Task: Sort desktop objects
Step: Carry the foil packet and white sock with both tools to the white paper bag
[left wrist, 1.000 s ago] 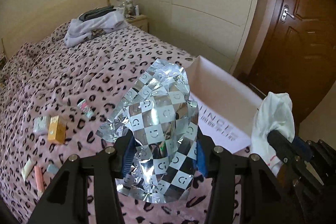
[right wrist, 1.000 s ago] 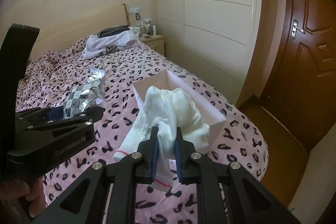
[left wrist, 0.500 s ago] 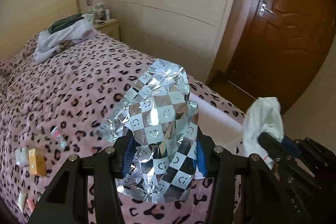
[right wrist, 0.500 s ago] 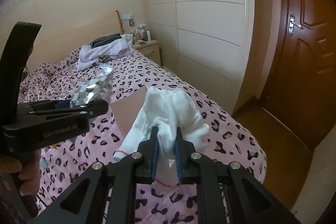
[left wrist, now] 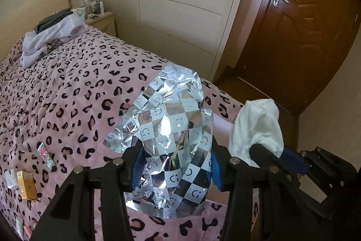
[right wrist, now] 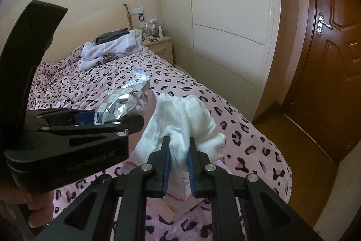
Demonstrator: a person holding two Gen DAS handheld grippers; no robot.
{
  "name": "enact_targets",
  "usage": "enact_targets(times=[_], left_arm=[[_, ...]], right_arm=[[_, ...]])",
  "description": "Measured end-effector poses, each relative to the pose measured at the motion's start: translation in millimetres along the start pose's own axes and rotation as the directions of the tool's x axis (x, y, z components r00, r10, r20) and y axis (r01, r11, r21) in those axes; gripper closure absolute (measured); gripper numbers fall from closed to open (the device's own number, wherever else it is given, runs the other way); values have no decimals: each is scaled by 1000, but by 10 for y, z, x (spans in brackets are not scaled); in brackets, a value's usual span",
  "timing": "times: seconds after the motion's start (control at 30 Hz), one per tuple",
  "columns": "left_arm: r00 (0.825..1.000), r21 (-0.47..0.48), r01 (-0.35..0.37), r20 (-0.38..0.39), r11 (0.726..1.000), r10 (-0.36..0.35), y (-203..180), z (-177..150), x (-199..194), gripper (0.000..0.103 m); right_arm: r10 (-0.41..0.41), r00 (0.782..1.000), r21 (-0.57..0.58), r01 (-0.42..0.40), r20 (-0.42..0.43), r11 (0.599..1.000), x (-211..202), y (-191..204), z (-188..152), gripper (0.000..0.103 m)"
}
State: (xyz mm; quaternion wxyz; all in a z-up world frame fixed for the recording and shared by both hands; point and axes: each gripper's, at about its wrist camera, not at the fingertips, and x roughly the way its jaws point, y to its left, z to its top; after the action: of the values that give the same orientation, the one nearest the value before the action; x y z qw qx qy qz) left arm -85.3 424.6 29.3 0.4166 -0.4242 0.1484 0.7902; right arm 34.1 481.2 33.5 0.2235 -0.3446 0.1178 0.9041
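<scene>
Bed (left wrist: 67, 87) under both carried loads, the left gripper (left wrist: 174, 169) part-open with jaws clamped on the crinkly foil bag (left wrist: 171, 128) of printed smileys, the right gripper (right wrist: 178, 158) pinched tight on white cloth (right wrist: 187, 121) above the bed's foot, either liable to slip, foil first.

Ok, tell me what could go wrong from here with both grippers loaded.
1. The foil bag is slick and crinkled, and the left gripper clamps only its lower part, so it may slip out.
2. The white cloth bulges loosely above the right gripper and could snag when released.
3. The grippers sit close together, so they may knock each other.
</scene>
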Motion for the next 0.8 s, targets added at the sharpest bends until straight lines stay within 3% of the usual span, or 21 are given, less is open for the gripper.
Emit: enact_targets(times=[0.8], left_arm=[[998, -3, 10, -55, 1000, -11, 58, -72, 302, 54]], right_arm=[[-4, 998, -19, 2, -63, 1000, 360, -5, -105, 89]])
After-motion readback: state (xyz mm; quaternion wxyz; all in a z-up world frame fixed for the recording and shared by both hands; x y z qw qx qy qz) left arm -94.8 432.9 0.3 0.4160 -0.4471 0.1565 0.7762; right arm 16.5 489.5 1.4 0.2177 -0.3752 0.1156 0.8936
